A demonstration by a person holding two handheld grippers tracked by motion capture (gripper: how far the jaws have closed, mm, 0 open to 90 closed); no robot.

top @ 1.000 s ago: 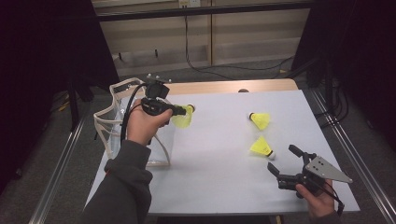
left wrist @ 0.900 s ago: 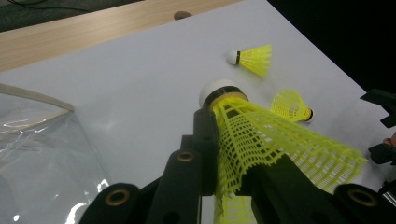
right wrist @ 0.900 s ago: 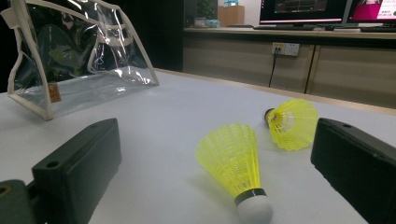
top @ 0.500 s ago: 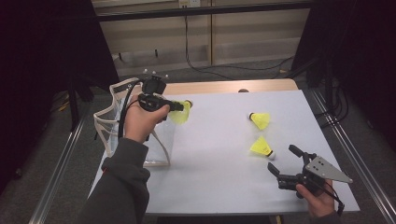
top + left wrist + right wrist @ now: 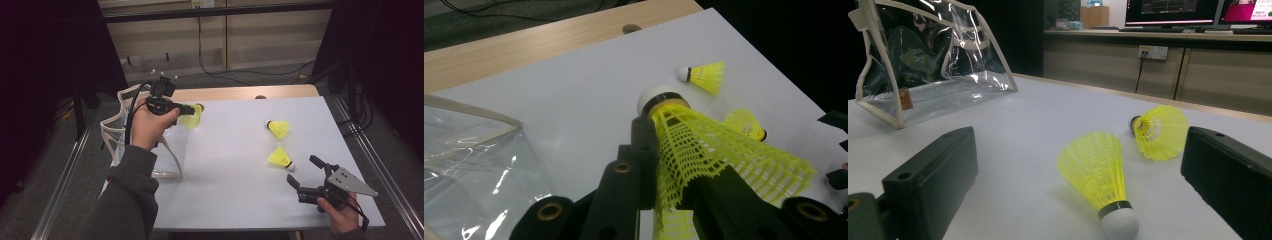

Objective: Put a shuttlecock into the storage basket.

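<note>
Left gripper (image 5: 192, 111) clamped on a yellow shuttlecock (image 5: 191, 118), held up above the near-left part of the white bench (image 5: 230, 150), just beside the mouth of a clear plastic bag (image 5: 142, 145) with cream trim. In the left gripper view, black jaws pressed on the mesh skirt of the held shuttlecock (image 5: 704, 150), squashing it somewhat out of round. Long axis roughly in line with the jaws: white cork tip with a dark band pointing away from the hand, toward the far side of the bench; flared open skirt back toward the gripper body and spilling out to one side. Bright neon-yellow plastic lattice, fine square cells, rim slightly frayed-looking.

Two more yellow shuttlecocks lying on their sides on the right half of the bench, near each other but apart. Farther shuttlecock (image 5: 278, 128): cork toward the left of the high view, skirt toward the right. Nearer shuttlecock (image 5: 280, 158): cork toward the person, skirt angled away and left.

Right gripper (image 5: 305, 172) low over the near-right corner of the bench, jaws spread wide with nothing between the pads, aimed at the nearer shuttlecock (image 5: 1098, 172), just short of it.
</note>
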